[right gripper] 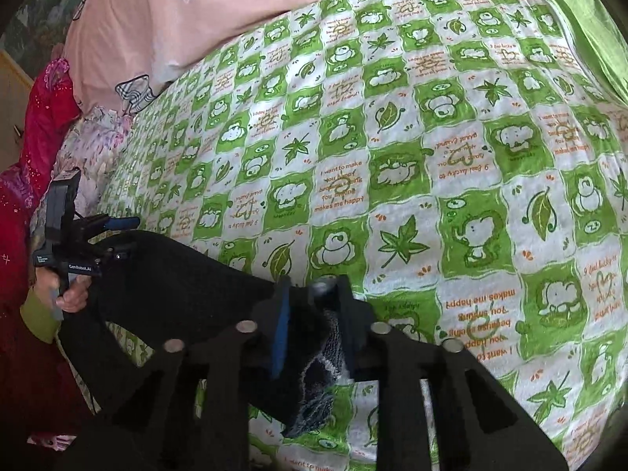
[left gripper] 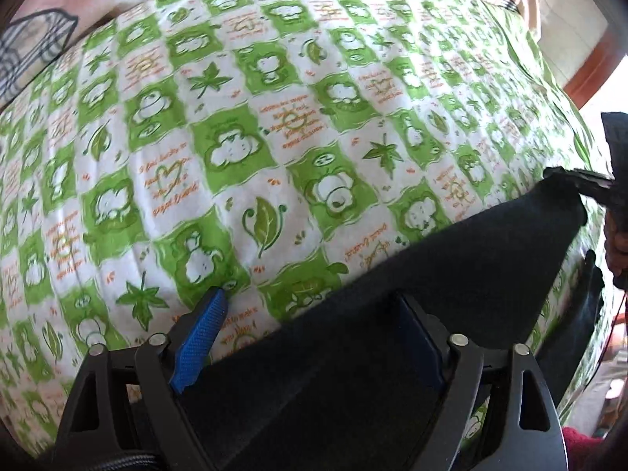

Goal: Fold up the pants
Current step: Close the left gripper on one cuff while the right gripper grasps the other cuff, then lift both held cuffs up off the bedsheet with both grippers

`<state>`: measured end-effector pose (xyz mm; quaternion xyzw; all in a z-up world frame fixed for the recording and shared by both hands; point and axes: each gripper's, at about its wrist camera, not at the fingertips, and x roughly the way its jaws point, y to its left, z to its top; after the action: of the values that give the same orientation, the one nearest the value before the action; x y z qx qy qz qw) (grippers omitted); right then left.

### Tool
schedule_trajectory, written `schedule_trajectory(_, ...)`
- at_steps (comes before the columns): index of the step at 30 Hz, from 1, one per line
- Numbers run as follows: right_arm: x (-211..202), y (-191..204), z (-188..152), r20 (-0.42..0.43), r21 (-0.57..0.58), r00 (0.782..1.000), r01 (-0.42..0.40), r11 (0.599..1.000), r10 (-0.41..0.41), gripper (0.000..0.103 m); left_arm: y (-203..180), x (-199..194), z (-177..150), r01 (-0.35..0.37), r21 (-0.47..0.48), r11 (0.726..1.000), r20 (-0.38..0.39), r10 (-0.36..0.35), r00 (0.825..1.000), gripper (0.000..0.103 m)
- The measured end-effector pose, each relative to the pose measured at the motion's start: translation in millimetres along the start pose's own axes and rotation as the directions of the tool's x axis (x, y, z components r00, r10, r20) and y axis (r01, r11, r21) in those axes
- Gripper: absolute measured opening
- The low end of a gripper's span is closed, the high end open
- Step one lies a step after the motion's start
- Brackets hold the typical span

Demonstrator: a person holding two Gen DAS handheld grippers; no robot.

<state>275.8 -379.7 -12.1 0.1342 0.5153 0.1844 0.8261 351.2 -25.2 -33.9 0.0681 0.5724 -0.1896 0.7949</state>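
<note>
The black pants (left gripper: 392, 282) hang stretched between the two grippers above a bed covered by a green-and-white checked sheet (left gripper: 243, 125) printed with cartoon elephants, leaves and orange lettering. In the left wrist view the dark fabric fills the lower centre and runs up to the right edge of the frame. The left hand-held gripper (left gripper: 310, 314) stands fairly wide, its blue-padded finger (left gripper: 200, 337) bare at lower left while the other finger is wrapped by the cloth; the fabric lies across the gap, and whether it is truly pinched cannot be told from here. At the far right of that frame the right hand-held gripper (left gripper: 581, 182) meets the pointed end of the pants.

In the right wrist view the right hand-held gripper (right gripper: 310, 294) is closed down on a bunched fold of the pants (right gripper: 184, 286), whose greyish inner lining (right gripper: 322, 369) shows between the fingers at lower centre. The cloth stretches toward the left of the frame, where the left hand-held gripper (right gripper: 114, 235) sits in the person's hand (right gripper: 74, 290). A pink pillow (right gripper: 165, 23) lies at upper left, with red patterned bedding (right gripper: 47, 117) along the left edge
</note>
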Motion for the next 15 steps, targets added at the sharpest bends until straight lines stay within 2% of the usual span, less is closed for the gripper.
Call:
schedule_trajectory(1, -2, 1, 2, 0.009, -0.012, 1.0, -0.009, 1.0, 0.009, 0.01, -3, -2, -1, 0.019, 0.021, 1.0, -0.002, -0.019, 1.0, 0.057)
schedule_trajectory(2, -5, 5, 3, 0.02, -0.033, 1.0, -0.016, 0.999, 0.017, 0.009, -6, -5, -3, 0.06, 0.036, 0.998, -0.007, -0.06, 0.998, 0.029)
schedule_trajectory(3, -7, 8, 4, 0.027, -0.05, 0.999, -0.022, 0.999, 0.023, 0.009, -9, -8, -4, 0.091, 0.044, 0.995, -0.017, -0.09, 0.996, 0.012)
schedule_trajectory(6, -14, 16, 5, 0.052, -0.081, 0.998, -0.024, 0.996, 0.029, 0.008, -21, -20, -13, 0.062, 0.082, 0.995, 0.011, -0.064, 0.998, 0.006)
schedule_trajectory(11, -33, 17, 1, 0.108, -0.098, 0.994, -0.026, 0.995, 0.036, 0.008, -47, -61, -47, 0.056, 0.082, 0.995, 0.085, -0.063, 0.994, 0.004)
schedule_trajectory(15, -53, 19, -15, 0.148, -0.145, 0.986, -0.054, 0.988, 0.076, 0.008, -63, -86, -79, 0.055, 0.067, 0.996, 0.124, -0.063, 0.99, 0.004)
